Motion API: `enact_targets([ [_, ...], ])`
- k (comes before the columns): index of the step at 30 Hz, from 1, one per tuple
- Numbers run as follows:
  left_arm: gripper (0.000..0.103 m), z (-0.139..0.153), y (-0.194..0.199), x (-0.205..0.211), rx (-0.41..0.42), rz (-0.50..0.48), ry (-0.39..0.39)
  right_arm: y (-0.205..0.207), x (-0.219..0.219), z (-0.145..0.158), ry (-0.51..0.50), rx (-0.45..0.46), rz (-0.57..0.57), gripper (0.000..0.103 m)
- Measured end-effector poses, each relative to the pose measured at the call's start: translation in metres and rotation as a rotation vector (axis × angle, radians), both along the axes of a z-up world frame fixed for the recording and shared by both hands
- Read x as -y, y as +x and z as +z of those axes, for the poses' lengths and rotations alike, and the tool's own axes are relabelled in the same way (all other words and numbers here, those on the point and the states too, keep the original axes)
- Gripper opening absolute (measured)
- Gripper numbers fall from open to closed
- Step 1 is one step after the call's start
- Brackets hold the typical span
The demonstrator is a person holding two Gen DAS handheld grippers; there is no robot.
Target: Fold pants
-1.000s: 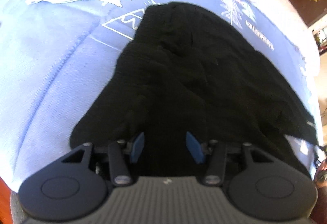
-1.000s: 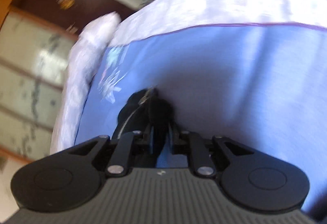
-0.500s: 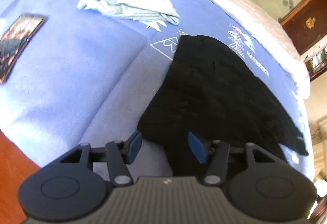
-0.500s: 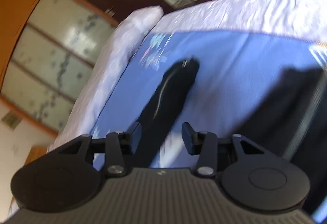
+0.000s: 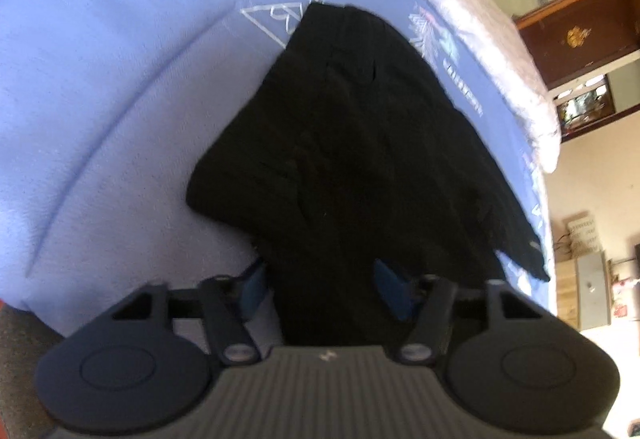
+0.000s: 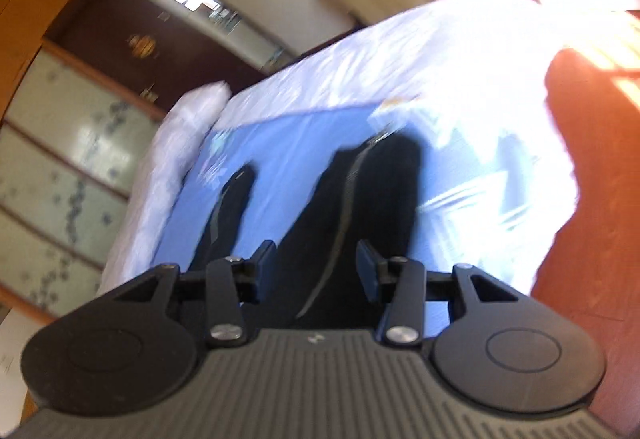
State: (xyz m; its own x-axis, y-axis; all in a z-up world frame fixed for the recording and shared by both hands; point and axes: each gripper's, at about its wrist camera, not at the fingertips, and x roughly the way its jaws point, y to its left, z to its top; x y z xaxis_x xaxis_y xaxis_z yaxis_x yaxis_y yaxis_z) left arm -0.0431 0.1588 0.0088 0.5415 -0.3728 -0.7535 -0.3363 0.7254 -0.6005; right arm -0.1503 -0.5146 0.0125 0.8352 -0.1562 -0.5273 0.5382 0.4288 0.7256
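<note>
Black pants [image 5: 360, 167] lie between the closing left tool's [image 5: 320, 289] jaws.

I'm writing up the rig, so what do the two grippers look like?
Both match. The left gripper and right gripper each have a grey ribbed body with a small white mark, two round black discs at the sides, black linkage arms with silver screws, and blue-padded fingers. No cables or sleeves show.

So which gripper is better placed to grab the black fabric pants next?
Left, probably. The left gripper is closing with the black fabric pants already between its fingers; the right gripper views them from farther back, jaws apart.
</note>
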Motion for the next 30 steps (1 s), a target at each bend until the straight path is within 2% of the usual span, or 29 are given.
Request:
enact_targets([
  [1,0.027,-0.002,0.000,0.002,-0.014,0.000,0.004,-0.002,0.004,-0.004,0.006,-0.007,-0.008,0.048],
  [2,0.017,-0.004,0.001,0.004,-0.030,0.005,0.008,-0.001,0.006,-0.009,0.013,-0.014,-0.013,0.048],
  [3,0.015,-0.006,0.002,0.004,-0.043,0.013,0.008,-0.001,0.006,-0.014,0.017,-0.023,-0.016,0.048],
  [9,0.011,0.002,-0.012,-0.012,-0.043,0.053,-0.032,0.006,0.011,-0.036,0.034,-0.065,-0.016,0.047],
  [10,0.011,0.006,-0.011,-0.011,-0.040,0.058,-0.035,0.002,0.013,-0.037,0.041,-0.065,-0.006,0.045],
  [12,0.011,0.014,-0.011,-0.012,-0.029,0.066,-0.046,0.009,0.009,-0.036,0.027,-0.058,0.032,0.030],
  [14,0.010,0.024,-0.008,-0.014,-0.009,0.078,-0.060,0.015,0.005,-0.029,-0.019,-0.078,0.063,0.006],
  [16,0.010,0.035,-0.002,-0.019,0.015,0.097,-0.085,0.018,0.005,-0.021,-0.025,-0.047,0.059,0.006],
  [19,0.010,0.053,0.017,-0.028,0.052,0.123,-0.109,0.025,0.009,0.008,-0.050,0.046,0.053,0.006],
  [25,0.010,0.091,0.095,-0.032,0.144,0.137,-0.096,0.108,-0.002,0.060,-0.145,0.140,0.108,0.006],
  [28,0.010,0.097,0.149,-0.030,0.151,0.148,-0.078,0.168,-0.007,0.067,-0.171,0.137,0.121,0.006],
  [30,0.010,0.093,0.185,-0.029,0.130,0.158,-0.072,0.210,-0.006,0.061,-0.145,0.119,0.118,0.006],
])
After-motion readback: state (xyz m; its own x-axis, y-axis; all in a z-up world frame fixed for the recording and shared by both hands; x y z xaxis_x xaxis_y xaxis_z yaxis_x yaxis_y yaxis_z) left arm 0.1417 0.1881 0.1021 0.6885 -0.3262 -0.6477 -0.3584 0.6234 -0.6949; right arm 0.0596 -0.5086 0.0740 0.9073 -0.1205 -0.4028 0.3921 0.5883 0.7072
